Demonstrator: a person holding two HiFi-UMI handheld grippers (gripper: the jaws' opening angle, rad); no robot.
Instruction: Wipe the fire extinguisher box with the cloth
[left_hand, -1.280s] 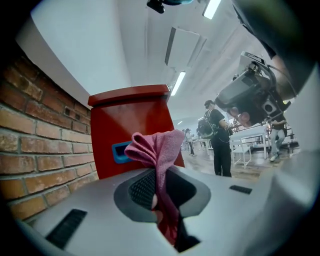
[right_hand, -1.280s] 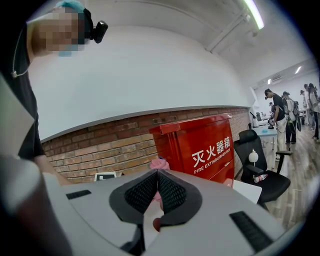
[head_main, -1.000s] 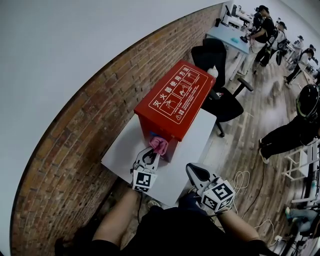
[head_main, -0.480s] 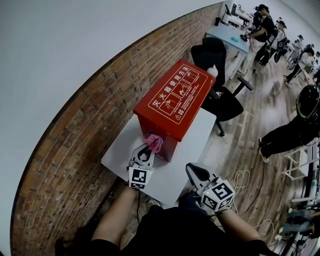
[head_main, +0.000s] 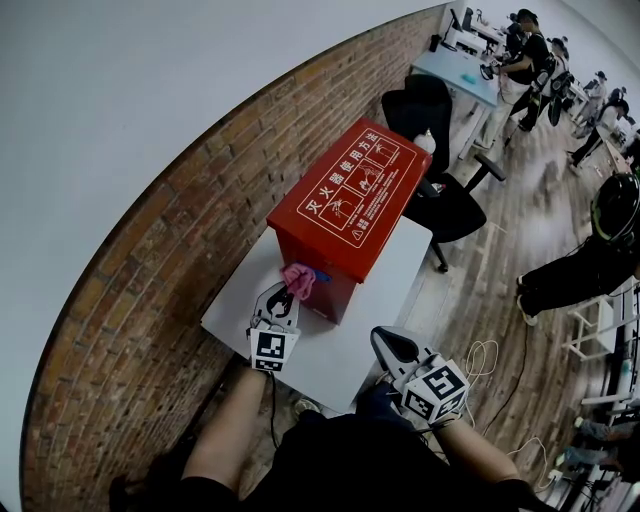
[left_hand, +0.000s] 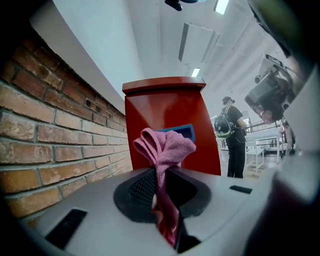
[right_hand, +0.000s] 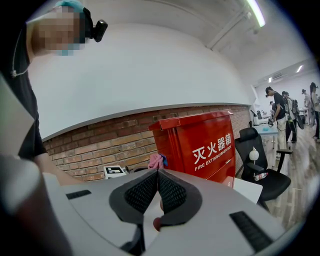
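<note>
A red fire extinguisher box (head_main: 345, 205) with white print stands on a white table (head_main: 375, 295) against the brick wall. My left gripper (head_main: 283, 301) is shut on a pink cloth (head_main: 298, 280), held up against the box's near end by its left corner. In the left gripper view the pink cloth (left_hand: 162, 150) bunches above the jaws, just before the red box (left_hand: 172, 125) and its blue label (left_hand: 180, 131). My right gripper (head_main: 390, 347) hangs shut and empty at the table's near edge; its own view shows the box (right_hand: 200, 145) ahead.
A brick wall (head_main: 150, 290) runs along the table's left side. A black office chair (head_main: 440, 190) stands behind the table. Several people work at desks at the far right. A white cable (head_main: 485, 360) lies on the wooden floor.
My left gripper has carried the cloth leftward and slightly up along the box's near end. The right gripper has stayed still.
</note>
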